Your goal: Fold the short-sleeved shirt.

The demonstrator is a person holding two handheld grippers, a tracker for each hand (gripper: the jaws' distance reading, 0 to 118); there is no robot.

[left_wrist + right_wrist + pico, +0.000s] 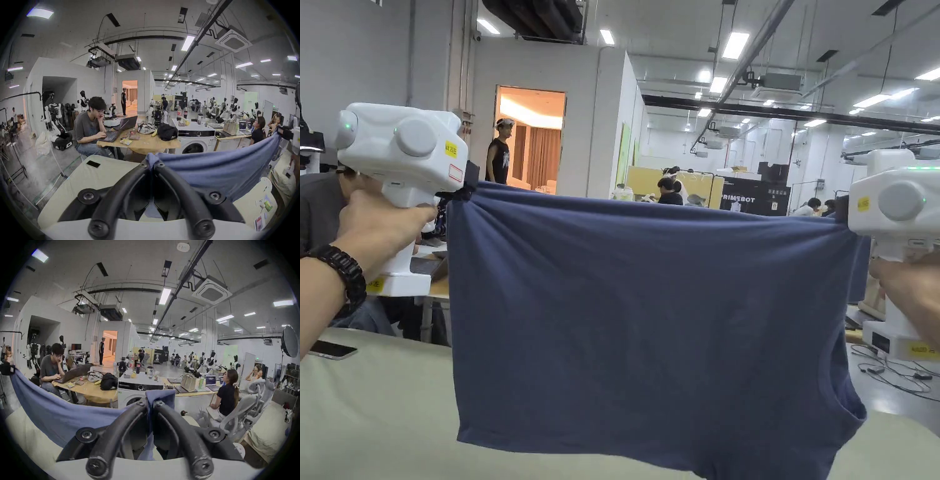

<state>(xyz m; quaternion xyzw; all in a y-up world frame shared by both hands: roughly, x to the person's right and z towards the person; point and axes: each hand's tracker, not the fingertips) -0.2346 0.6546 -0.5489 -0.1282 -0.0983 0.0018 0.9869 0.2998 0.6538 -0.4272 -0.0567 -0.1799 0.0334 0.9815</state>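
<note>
A dark blue short-sleeved shirt (650, 325) hangs stretched in the air above the pale table (369, 412). My left gripper (464, 187) is shut on its upper left corner. My right gripper (842, 209) is shut on its upper right corner. In the left gripper view both black jaws pinch a fold of the blue shirt (211, 172) at my left gripper (151, 164), and the cloth runs off right to the other gripper (283, 132). In the right gripper view the blue shirt (56, 412) is clamped in my right gripper (151, 403). The shirt's lower edge hangs near the table; whether it touches is unclear.
A phone (331, 350) lies on the table's left edge. Beyond the table a person (90, 126) sits at a wooden desk (146, 142) with a laptop. A washing machine (194, 139) stands behind, and an office chair (243, 410) sits at right.
</note>
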